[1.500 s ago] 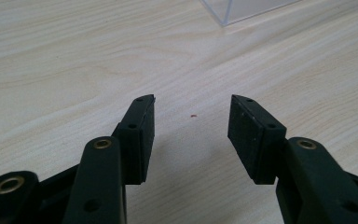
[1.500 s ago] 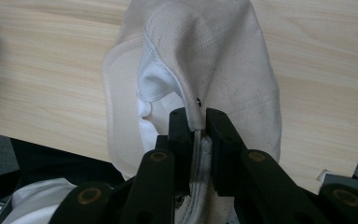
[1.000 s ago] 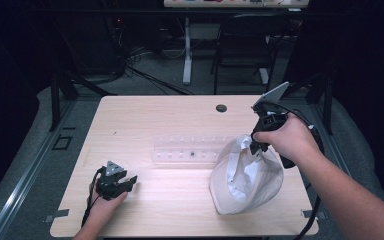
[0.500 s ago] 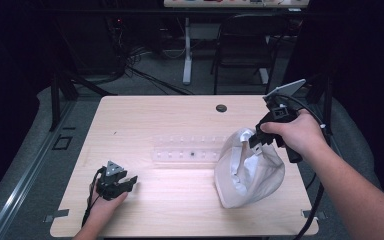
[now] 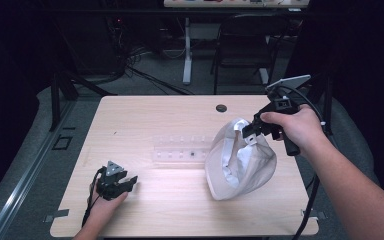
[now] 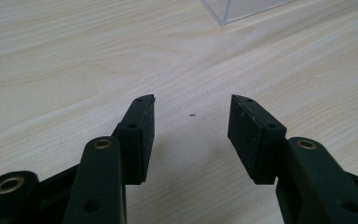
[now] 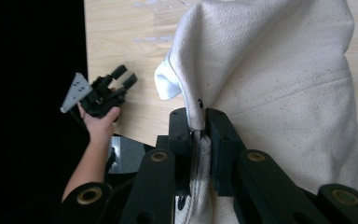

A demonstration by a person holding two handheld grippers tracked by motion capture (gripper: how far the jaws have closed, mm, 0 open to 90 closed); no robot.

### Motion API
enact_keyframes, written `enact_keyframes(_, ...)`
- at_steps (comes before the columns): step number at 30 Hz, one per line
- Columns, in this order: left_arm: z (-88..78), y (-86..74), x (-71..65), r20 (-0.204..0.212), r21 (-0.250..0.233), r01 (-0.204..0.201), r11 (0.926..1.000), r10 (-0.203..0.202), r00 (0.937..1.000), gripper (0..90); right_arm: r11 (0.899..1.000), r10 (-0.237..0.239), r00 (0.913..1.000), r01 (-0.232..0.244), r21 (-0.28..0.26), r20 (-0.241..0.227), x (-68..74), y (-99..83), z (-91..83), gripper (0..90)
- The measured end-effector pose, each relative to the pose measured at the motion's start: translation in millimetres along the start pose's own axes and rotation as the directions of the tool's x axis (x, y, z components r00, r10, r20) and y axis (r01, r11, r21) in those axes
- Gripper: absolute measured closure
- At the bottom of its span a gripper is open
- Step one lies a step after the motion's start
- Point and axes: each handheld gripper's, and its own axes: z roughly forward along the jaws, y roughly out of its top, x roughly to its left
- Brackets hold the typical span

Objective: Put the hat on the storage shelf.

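Your right tool (image 5: 248,131) is pinching the white cloth bag's (image 5: 240,162) rim beside the clear tray (image 5: 180,149), while your left tool (image 5: 125,184) is resting wide open near the bench's (image 5: 145,115) front-left corner.

My right gripper (image 7: 198,133) has its two black fingers (image 7: 219,140) pressed together on a seamed edge of the cream cloth bag (image 7: 279,84), and the fabric spreads up and to the right from the pinch, covering most of the pale wood surface (image 7: 116,32). To the left, at the edge of that surface, my left hand (image 7: 98,122) holds the left gripper (image 7: 125,77), its fingers parted, with the grey three-cornered plate (image 7: 74,91) on top.
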Motion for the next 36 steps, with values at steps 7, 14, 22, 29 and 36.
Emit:
enact_keyframes(7,0.1,0.0,0.1,0.000,0.001,0.002,1.0000,-0.002,1.0000,51.3,0.999,0.016,0.9980,-0.018,-0.029,-0.061,4.1,4.6,-8.3,81.4)
enact_keyframes(14,0.2,0.1,0.4,-0.001,0.000,-0.002,1.0000,0.002,1.0000,51.2,0.998,0.023,0.9954,-0.027,-0.048,-0.093,8.3,9.6,-15.2,81.4)
enact_keyframes(22,0.2,0.1,0.4,0.000,-0.001,0.000,1.0000,0.000,1.0000,51.3,0.995,0.014,0.9925,-0.025,-0.093,-0.121,13.2,17.1,-18.9,81.4)
enact_keyframes(29,0.0,0.3,0.6,0.001,-0.003,-0.004,1.0000,0.004,1.0000,51.3,0.995,0.011,0.9899,-0.025,-0.101,-0.141,17.5,23.7,-20.8,81.5)
enact_keyframes(36,0.2,0.4,0.3,0.001,-0.002,0.000,1.0000,0.000,1.0000,51.3,0.992,0.016,0.9873,-0.035,-0.117,-0.158,23.6,30.7,-19.3,81.5)
